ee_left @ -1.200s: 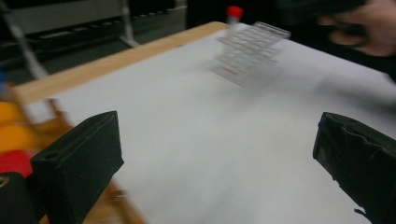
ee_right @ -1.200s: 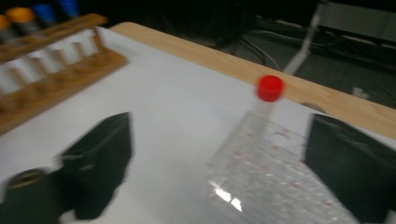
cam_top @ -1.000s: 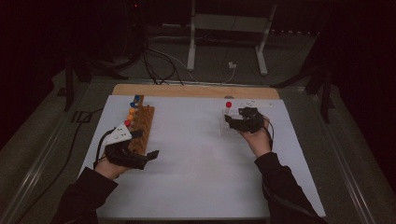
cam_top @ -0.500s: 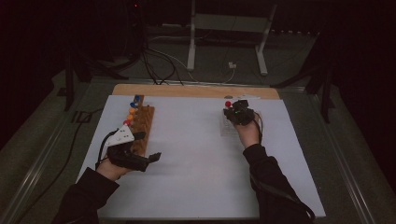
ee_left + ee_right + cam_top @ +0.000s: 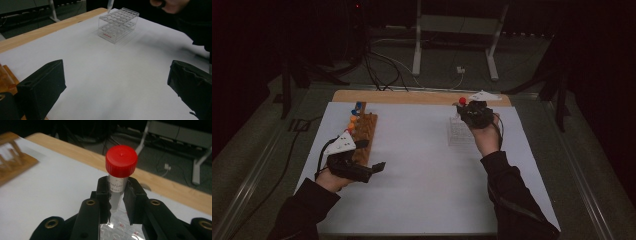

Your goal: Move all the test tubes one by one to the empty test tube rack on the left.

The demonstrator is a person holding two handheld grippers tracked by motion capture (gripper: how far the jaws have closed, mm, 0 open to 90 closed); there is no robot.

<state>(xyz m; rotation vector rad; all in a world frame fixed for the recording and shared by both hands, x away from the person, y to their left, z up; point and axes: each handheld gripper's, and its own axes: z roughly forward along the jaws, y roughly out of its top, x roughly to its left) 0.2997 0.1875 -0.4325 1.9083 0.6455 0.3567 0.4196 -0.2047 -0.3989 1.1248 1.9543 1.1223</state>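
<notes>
**Inspector:** Status of the right gripper (image 5: 116,195): jaws clamped on a clear plastic tube with a red screw cap (image 5: 120,172), gripped just below the cap, tube upright.

**Assistant:** And where is it relative to the clear acrylic tube rack (image 5: 460,132)?

**Inspector:** Directly above the rack's far end, its tip clear of the wells. I judge the step in hand to be lifting the tube out of that rack for transfer.

**Assistant:** The left gripper (image 5: 373,168)?

**Inspector:** Jaws wide apart, nothing between them, resting well left of the rack beside the wooden peg stand holding coloured-cap tubes (image 5: 362,131).

**Assistant:** Next move?

**Inspector:** Likely a carry leftward from the rack across the white sheet (image 5: 417,170) to the wooden stand. That calls for keeping the tube vertical and lining it up over a free hole before lowering.
</notes>
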